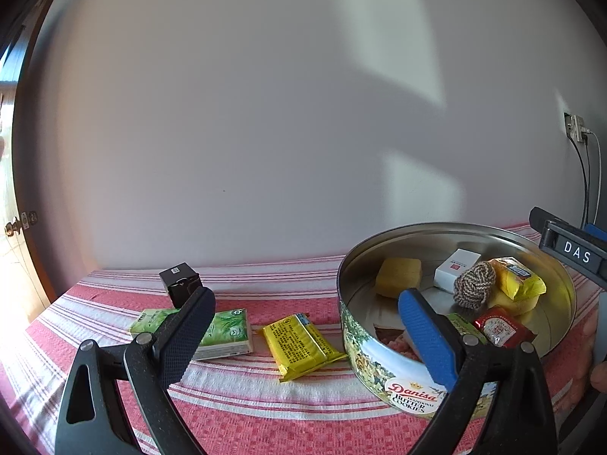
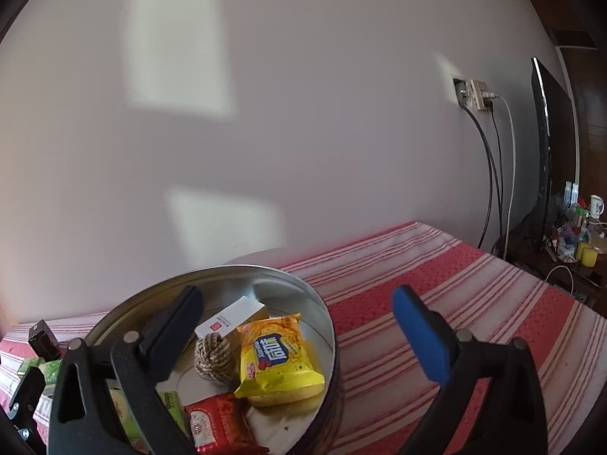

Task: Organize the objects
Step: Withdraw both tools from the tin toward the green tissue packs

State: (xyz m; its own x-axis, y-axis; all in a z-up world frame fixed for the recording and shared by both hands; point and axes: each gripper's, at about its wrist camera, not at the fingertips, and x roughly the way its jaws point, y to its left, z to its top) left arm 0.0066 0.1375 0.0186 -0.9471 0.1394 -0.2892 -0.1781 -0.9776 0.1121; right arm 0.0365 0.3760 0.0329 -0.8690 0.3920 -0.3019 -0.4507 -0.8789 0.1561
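Note:
A round Danisa cookie tin (image 1: 383, 373) stands open on the striped cloth; it also shows in the right wrist view (image 2: 326, 326). Inside lie a yellow sponge (image 1: 398, 276), a white box (image 1: 455, 269), a rope ball (image 1: 474, 284), a yellow snack pack (image 1: 518, 278) and a red packet (image 1: 500, 328). On the cloth left of the tin lie a yellow packet (image 1: 299, 345), a green tissue pack (image 1: 224, 331) and a small black box (image 1: 180, 282). My left gripper (image 1: 307, 326) is open above the yellow packet. My right gripper (image 2: 299, 331) is open and empty over the tin's right side.
The red and white striped cloth (image 2: 474, 303) covers the surface up to a plain wall. A wall socket with cables (image 2: 481, 94) is at the right, with a dark screen (image 2: 546, 159) and a cluttered side table (image 2: 576, 242) beyond. A door knob (image 1: 15, 225) is at far left.

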